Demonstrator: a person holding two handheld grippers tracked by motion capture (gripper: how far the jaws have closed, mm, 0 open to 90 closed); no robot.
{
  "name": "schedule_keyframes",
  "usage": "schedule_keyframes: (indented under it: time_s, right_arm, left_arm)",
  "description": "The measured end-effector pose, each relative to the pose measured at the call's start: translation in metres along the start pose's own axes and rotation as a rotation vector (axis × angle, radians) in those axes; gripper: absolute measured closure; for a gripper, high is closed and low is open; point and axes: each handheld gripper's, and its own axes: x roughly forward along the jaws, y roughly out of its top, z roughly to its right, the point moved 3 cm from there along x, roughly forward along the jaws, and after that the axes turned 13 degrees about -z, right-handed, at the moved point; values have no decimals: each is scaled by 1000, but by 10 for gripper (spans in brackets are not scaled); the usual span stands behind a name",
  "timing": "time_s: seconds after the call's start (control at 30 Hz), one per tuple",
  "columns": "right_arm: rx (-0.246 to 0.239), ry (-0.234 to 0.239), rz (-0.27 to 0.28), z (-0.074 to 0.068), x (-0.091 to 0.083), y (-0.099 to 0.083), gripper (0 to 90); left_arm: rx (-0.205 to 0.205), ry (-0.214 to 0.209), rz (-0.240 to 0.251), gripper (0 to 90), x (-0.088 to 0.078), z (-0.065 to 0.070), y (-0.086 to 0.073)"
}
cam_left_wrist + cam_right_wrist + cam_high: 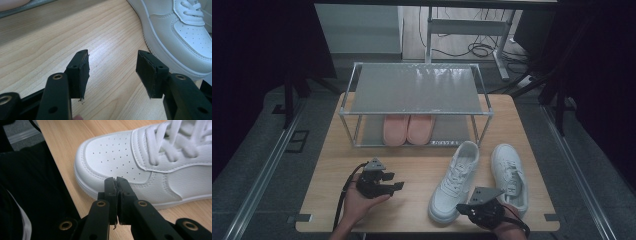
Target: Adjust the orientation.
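Right claw [116, 181]: jaws pressed together with nothing between them, tips just in front of the toe side of the white perforated leather sneaker [140, 162]; contact cannot be told. In the high view this sneaker [455, 181] lies on the light wooden tabletop [412, 165], toe toward the near edge, with the right claw [465, 208] at its toe. Left claw [112, 72]: jaws apart, empty, low over bare wood, the sneaker's sole edge just beside it.

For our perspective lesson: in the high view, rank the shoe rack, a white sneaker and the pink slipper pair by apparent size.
1. shoe rack
2. white sneaker
3. pink slipper pair, partly hidden under the rack's top shelf and farther from the camera, so this placing is unsure.
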Motion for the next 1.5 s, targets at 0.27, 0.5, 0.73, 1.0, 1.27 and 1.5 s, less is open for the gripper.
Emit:
schedule_keyframes:
  time_s: [0.27,0.5,0.73,1.0,1.27,1.5]
  right_arm:
    - [-2,12,-22,2,7,2,892]
    - [-12,34,-16,3,12,9,900]
    - [-23,57,-4,5,22,24,900]
    - [-21,77,8,11,38,48,900]
    - [-21,74,11,13,42,55,900]
    - [4,-2,76,23,8,53,900]
  left_arm:
    - [-4,-11,-1,443,0,0,0]
    - [-6,-16,-1,444,0,1,0]
    - [-8,-20,-1,446,1,0,0]
    - [-14,-20,7,456,0,-2,0]
    - [-13,-16,4,456,0,-1,-1]
    - [-20,-14,14,456,-3,-3,-1]
